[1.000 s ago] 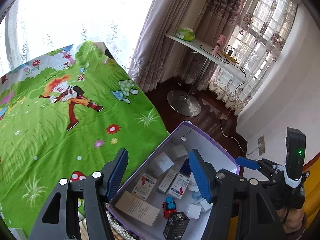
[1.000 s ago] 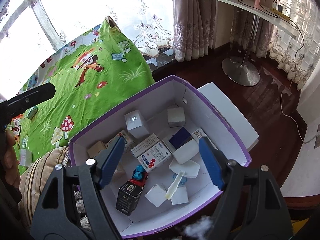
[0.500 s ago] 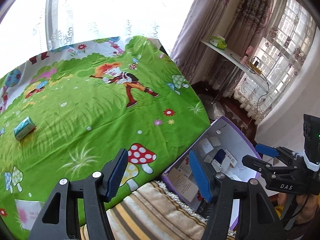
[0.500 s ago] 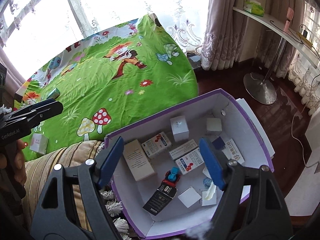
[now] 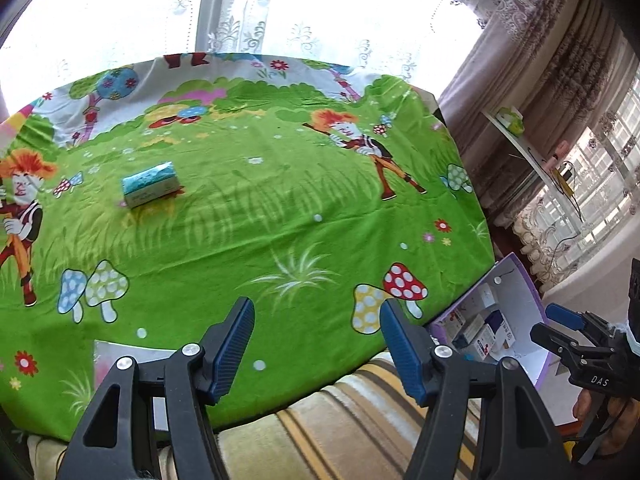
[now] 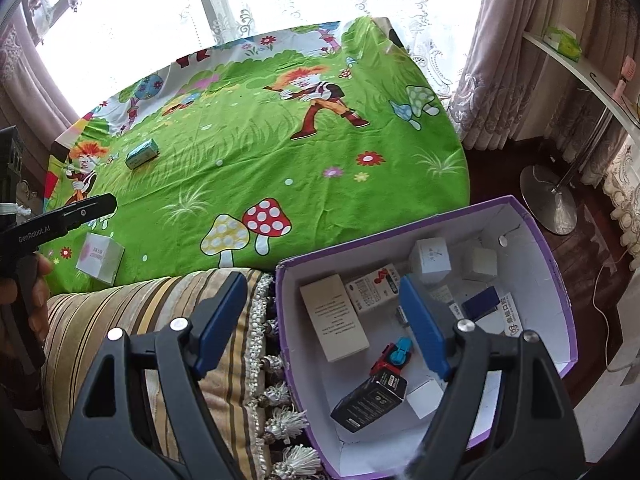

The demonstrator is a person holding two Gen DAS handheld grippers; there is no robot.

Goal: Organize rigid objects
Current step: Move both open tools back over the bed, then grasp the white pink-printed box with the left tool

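My left gripper (image 5: 316,316) hangs over the near edge of the green cartoon cloth (image 5: 280,220), its jaws opening with nothing between them. A teal box (image 5: 150,184) lies far left on the cloth, and a white and pink box (image 5: 120,360) sits near the edge, partly behind my left finger. My right gripper (image 6: 323,284) stands open and empty above the left rim of the purple box (image 6: 552,264), which holds several small cartons, a black box (image 6: 370,400) and a red and blue toy car (image 6: 394,354). The teal box (image 6: 141,153) and the white box (image 6: 100,256) show here too.
A striped cushion (image 6: 152,320) with tassels lies between the cloth and the purple box. A white shelf table (image 6: 576,64) on a metal pedestal stands at the right by curtains, over a dark wood floor (image 6: 500,152). A bright window runs behind the cloth.
Both views have swung left, away from the purple box and onto the green cloth. The teal and white boxes have come into sight. My left jaws stand a little wider.
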